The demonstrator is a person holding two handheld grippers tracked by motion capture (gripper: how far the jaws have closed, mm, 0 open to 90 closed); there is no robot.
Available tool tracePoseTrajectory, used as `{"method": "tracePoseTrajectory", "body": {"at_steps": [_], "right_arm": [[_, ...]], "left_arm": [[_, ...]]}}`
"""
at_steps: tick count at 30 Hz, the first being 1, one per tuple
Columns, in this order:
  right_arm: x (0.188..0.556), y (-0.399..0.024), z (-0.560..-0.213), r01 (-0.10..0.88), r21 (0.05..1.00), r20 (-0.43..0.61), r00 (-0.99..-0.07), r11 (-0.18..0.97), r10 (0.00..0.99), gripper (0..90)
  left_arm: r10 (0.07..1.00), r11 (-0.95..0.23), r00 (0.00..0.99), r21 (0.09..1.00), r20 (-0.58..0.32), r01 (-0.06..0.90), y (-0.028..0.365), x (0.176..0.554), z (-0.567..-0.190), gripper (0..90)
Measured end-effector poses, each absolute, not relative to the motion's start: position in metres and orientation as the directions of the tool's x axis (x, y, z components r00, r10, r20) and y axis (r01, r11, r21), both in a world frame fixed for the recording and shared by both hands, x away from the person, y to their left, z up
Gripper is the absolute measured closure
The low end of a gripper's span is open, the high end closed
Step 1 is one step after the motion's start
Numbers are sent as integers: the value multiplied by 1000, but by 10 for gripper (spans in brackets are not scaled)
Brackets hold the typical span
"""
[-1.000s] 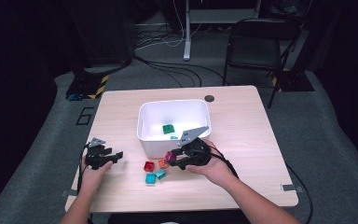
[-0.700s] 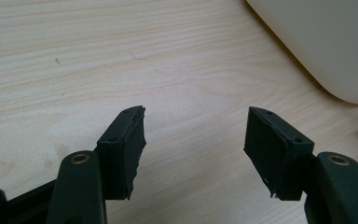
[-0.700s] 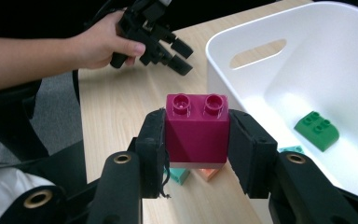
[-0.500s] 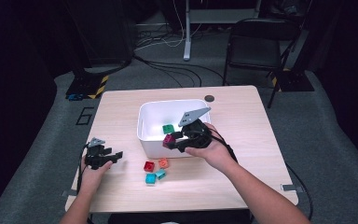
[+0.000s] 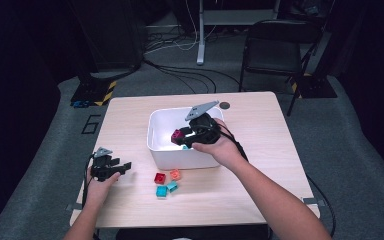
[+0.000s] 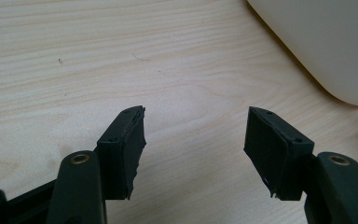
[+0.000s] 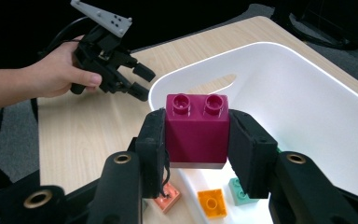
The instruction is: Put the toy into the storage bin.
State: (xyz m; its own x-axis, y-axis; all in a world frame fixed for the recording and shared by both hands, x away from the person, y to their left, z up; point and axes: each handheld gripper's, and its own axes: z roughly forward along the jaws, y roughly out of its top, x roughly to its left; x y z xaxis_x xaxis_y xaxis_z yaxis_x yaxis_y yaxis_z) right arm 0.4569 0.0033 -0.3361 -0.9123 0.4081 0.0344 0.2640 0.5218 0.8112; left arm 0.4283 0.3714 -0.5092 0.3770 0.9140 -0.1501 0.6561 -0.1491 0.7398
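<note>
My right gripper [image 5: 180,137] is shut on a magenta two-stud brick [image 5: 177,134] and holds it upright above the inside of the white bin [image 5: 155,146]. In the right gripper view the brick [image 7: 196,128] sits squarely between the two pads of that gripper [image 7: 196,140], over the bin [image 7: 307,88]. An orange brick [image 7: 212,203] and a green brick [image 7: 238,191] lie on the bin floor. My left gripper [image 5: 124,166] rests on the table at the left, open with nothing in it [image 6: 193,140].
Loose bricks lie on the table in front of the bin: a red one [image 5: 159,178], a salmon one [image 5: 175,174] and two teal ones [image 5: 161,191]. A dark disc [image 5: 224,105] sits near the far edge. The bin wall [image 6: 326,46] stands close to my left gripper.
My right gripper has carried the magenta brick up from beside the loose bricks and back over the bin's front wall. The left gripper has stayed where it was.
</note>
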Motion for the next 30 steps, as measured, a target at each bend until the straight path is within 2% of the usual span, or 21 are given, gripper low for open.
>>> {"method": "tracePoseTrajectory", "body": {"at_steps": [16,30], "right_arm": [[492,23,-338,285,809,22,-889,514,458,585],[523,37,-358,317,804,25,-863,502,505,585]], "left_arm": [[912,-151,382,743,-150,652,371,429,-510,378],[911,-151,384,743,-152,652,371,430,-510,379]]}}
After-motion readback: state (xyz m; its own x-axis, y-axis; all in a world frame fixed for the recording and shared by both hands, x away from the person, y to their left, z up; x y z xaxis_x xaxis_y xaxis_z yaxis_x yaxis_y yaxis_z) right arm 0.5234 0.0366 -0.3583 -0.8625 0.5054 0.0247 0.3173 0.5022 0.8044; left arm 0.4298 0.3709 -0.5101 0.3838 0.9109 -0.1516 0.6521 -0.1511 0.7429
